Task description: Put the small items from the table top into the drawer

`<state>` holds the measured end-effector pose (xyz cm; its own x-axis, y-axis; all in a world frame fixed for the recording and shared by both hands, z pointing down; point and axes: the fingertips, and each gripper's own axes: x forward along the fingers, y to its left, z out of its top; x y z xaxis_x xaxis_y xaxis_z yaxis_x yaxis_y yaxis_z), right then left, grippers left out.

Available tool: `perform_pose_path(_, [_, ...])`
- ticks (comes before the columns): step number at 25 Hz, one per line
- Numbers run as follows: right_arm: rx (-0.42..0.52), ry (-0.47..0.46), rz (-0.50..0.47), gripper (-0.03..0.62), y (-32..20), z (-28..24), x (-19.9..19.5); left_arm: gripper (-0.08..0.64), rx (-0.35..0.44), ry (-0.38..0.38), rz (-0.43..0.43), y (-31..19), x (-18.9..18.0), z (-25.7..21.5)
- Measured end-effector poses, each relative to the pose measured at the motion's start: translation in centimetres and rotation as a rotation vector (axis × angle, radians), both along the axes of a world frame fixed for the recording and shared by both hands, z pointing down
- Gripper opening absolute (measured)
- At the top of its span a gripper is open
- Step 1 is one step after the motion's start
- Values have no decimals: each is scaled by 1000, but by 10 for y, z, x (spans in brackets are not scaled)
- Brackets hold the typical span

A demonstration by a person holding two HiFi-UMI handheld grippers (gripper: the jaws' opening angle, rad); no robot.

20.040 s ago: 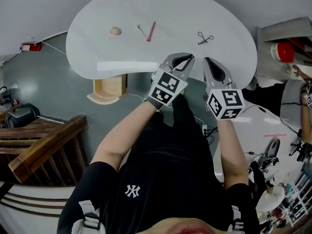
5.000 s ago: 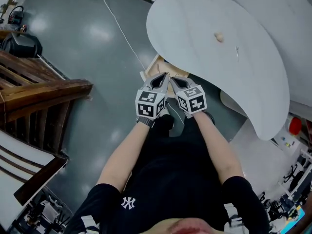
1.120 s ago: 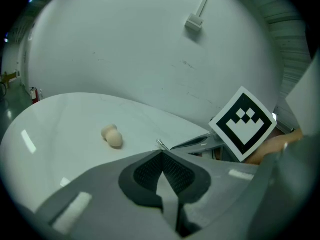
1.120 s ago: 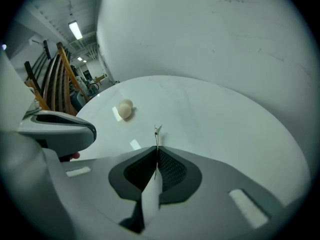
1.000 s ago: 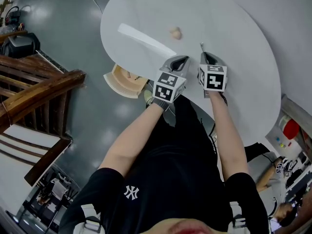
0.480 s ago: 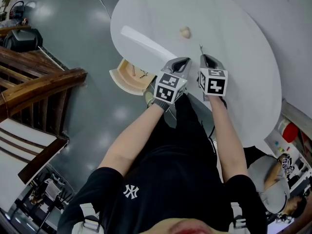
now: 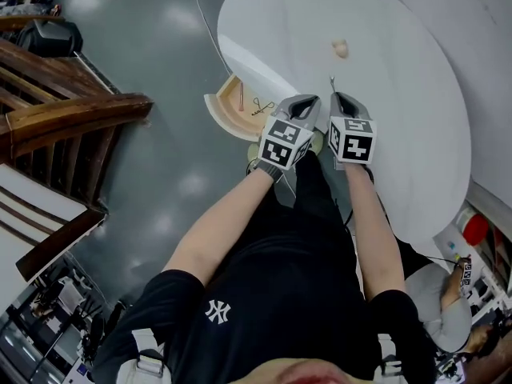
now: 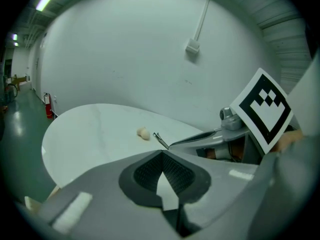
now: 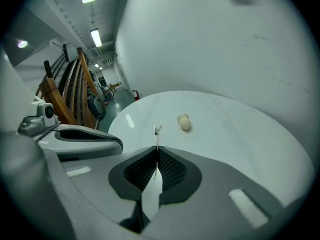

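My right gripper (image 7: 342, 98) is shut on a thin metal hair pin (image 7: 332, 82), whose tip sticks out past the jaws (image 9: 157, 131) above the white table (image 7: 400, 94). A small beige lump (image 7: 341, 49) lies further out on the table (image 9: 184, 122). My left gripper (image 7: 306, 100) is close beside the right one, with its jaws shut (image 8: 162, 153) and nothing held in them. Under the table's edge at the left, the wooden drawer (image 7: 214, 106) stands open, holding a red pen (image 7: 240, 96) and a black clip (image 7: 260, 106).
Dark wooden furniture (image 7: 72, 126) stands on the grey floor at the left. A cable (image 7: 204, 22) runs across the floor toward the table. At the lower right are a red item (image 7: 475, 229) and clutter.
Both grippers have moved together, slightly upward, with the pin in the right one. The open drawer has come further into view beside the left gripper.
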<state>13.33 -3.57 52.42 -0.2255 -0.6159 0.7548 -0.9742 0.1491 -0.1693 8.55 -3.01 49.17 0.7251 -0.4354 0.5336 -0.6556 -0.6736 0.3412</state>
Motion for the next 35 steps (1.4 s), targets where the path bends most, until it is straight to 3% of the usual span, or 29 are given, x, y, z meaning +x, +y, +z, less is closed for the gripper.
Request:
perform_pose_path(19, [6,-46,-177,32,30,4,-180,0,-8,-27,-185,23,-177,9])
perform_pose_path(26, [-44,-36,-230,32,33,36,-217,0,-30,-32,-227,18,-218,27])
perform_pose_path(35, [-115,-27,-271,32,28,92,-240,0,-52,-40,-220,7,-237,58])
